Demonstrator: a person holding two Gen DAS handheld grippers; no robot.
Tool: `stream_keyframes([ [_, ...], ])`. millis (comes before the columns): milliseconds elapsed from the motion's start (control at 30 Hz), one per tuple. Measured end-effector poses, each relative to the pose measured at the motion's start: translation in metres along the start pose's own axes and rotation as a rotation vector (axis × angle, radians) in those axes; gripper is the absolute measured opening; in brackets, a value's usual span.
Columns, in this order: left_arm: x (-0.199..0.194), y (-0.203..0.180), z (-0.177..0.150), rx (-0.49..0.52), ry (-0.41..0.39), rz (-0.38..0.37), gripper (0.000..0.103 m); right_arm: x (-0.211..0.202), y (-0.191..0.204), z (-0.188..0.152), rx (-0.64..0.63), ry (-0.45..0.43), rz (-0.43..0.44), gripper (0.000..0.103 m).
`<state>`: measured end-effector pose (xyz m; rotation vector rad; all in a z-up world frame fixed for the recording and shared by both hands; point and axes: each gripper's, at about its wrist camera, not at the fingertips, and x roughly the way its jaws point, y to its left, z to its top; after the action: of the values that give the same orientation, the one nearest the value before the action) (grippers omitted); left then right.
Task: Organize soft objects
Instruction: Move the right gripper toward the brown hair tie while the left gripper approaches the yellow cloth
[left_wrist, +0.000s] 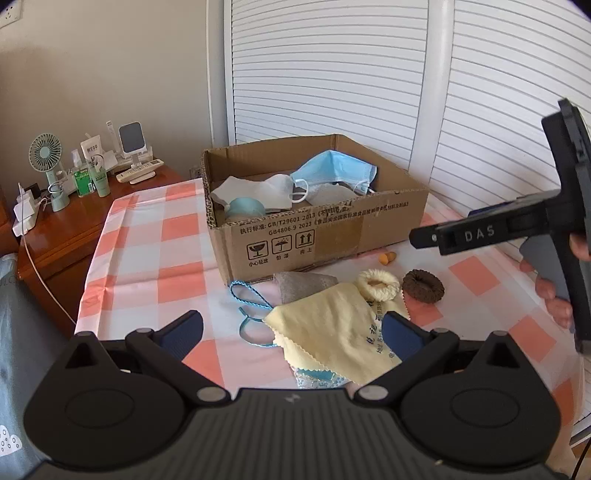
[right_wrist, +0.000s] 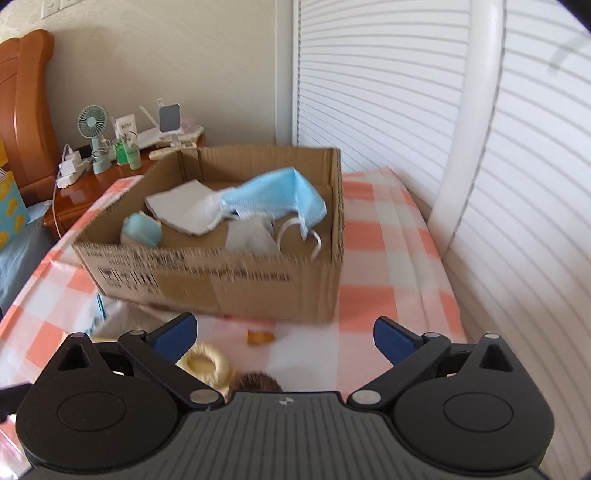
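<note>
**Here: both tools released over a checked desk surface**

Left tool (left_wrist: 291, 332): jaws spread wide, nothing gripped. It hangs above a pale yellow cloth (left_wrist: 332, 332) that lies flat on the desk. Right tool (right_wrist: 284, 338): jaws fully spread, empty. In the left wrist view it shows from the side at the right edge, held by a hand (left_wrist: 554, 284).

Surface: the desk carries a pink-and-white checked cover (left_wrist: 147, 251), creased near its left edge. Loose soft items near the yellow cloth:
- a grey fabric piece (left_wrist: 303, 286), partly under the cloth;
- a blue cord (left_wrist: 247, 295), looped beside it;
- a cream scrunchie (left_wrist: 378, 284) touching the cloth's far corner;
- a brown scrunchie (left_wrist: 423, 286) just beside the cream one;
- a small orange object (left_wrist: 388, 257) near the box wall, too small to identify.

Container: an open cardboard box (left_wrist: 295, 236) stands behind these items. Inside lie a blue face mask (left_wrist: 336, 171), a white mask (left_wrist: 258, 192) and a pale blue round item (left_wrist: 243, 208).

Room: white slatted doors (left_wrist: 332, 74) stand behind the desk. A wooden nightstand (left_wrist: 74, 221) at the left holds a small green fan (left_wrist: 46, 153), bottles and a white charger with cable. A plain beige wall rises above it.
</note>
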<state>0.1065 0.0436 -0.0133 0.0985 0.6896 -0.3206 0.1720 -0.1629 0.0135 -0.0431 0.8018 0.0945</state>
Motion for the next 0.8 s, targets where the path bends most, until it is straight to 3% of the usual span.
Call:
stream_keyframes([
  [167, 0.006, -0.006, -0.002, 0.024, 0.011, -0.002, 0.102, 0.009, 0.0, -0.031, 0.028, 0.055, -0.05, 0.103],
  [300, 0.012, -0.012, -0.002, 0.046, 0.022, -0.023, 0.102, 0.015, 0.003, -0.047, 0.027, 0.084, -0.039, 0.103],
  [600, 0.026, -0.027, 0.0, 0.107, 0.045, -0.038, 0.102, 0.029, 0.009, -0.054, -0.034, 0.087, -0.078, 0.103],
  [800, 0.039, -0.037, 0.002, 0.152, 0.059, -0.046, 0.102, 0.026, -0.01, -0.06, 0.005, 0.07, -0.097, 0.103],
])
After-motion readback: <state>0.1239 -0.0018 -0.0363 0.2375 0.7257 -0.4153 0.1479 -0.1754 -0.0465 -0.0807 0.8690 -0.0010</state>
